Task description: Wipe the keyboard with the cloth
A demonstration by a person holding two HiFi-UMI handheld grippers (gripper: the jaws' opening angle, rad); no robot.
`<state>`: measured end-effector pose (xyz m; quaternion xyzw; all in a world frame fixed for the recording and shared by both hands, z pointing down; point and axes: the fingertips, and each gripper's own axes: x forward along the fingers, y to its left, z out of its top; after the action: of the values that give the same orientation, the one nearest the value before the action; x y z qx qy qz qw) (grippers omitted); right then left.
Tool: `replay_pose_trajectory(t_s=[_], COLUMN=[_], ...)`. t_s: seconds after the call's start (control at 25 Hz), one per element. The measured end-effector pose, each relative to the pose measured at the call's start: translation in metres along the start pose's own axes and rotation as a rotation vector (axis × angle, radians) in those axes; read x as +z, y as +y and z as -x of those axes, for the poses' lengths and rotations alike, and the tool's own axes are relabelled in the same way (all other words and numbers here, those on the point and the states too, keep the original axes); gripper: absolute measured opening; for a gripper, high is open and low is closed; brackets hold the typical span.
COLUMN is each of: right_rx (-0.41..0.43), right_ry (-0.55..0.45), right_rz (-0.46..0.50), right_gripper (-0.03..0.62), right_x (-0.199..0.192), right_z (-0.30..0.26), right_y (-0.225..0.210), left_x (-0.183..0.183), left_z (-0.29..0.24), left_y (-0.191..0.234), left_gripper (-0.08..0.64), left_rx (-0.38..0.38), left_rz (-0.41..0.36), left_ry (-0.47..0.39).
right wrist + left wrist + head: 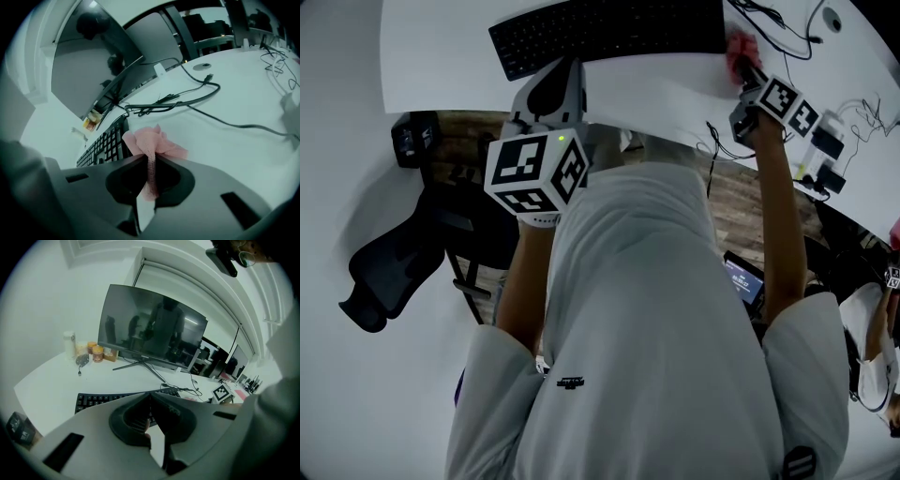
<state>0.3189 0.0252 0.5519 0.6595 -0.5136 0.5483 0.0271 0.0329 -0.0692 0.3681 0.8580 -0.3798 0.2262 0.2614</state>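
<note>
A black keyboard (609, 33) lies on the white desk (441, 56), also seen in the left gripper view as the keyboard (101, 401) and in the right gripper view as the keyboard (105, 145). My right gripper (748, 80) is shut on a pink cloth (152, 145), held just off the keyboard's right end; the cloth (739, 52) shows pink at the desk. My left gripper (551, 94) hovers at the desk's near edge, in front of the keyboard, jaws together with nothing between them (151, 401).
A dark monitor (150, 333) stands behind the keyboard. Black cables (187, 101) trail across the desk to the right. Small jars (93, 353) sit at the far left. An office chair (403, 253) stands on the floor at left.
</note>
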Motion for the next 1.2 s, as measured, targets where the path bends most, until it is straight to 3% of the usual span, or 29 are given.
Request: replay_pose_trajectory(t_s=[0.2, 0.44, 0.68, 1.2], right_rx=[-0.022, -0.020, 0.076, 0.226], right_ry=[-0.060, -0.101, -0.112, -0.232], right_rz=[-0.010, 0.108, 0.303, 0.541], right_gripper=[0.029, 0.029, 0.029, 0.029], right_x=[0.011, 0.012, 0.009, 0.030], right_z=[0.014, 0.041, 0.064, 0.105], right_y=[0.003, 0.037, 0.095, 0.219], left_x=[0.002, 0.007, 0.020, 0.033], left_z=[0.009, 0.025, 0.044, 0.098], left_y=[0.002, 0.001, 0.000, 0.023], left_gripper=[0.023, 0.023, 0.023, 0.020], left_rx=[-0.007, -0.017, -0.018, 0.017], left_rz=[0.001, 0.008, 0.015, 0.085], left_ry=[-0.010, -0.035, -0.083, -0.199])
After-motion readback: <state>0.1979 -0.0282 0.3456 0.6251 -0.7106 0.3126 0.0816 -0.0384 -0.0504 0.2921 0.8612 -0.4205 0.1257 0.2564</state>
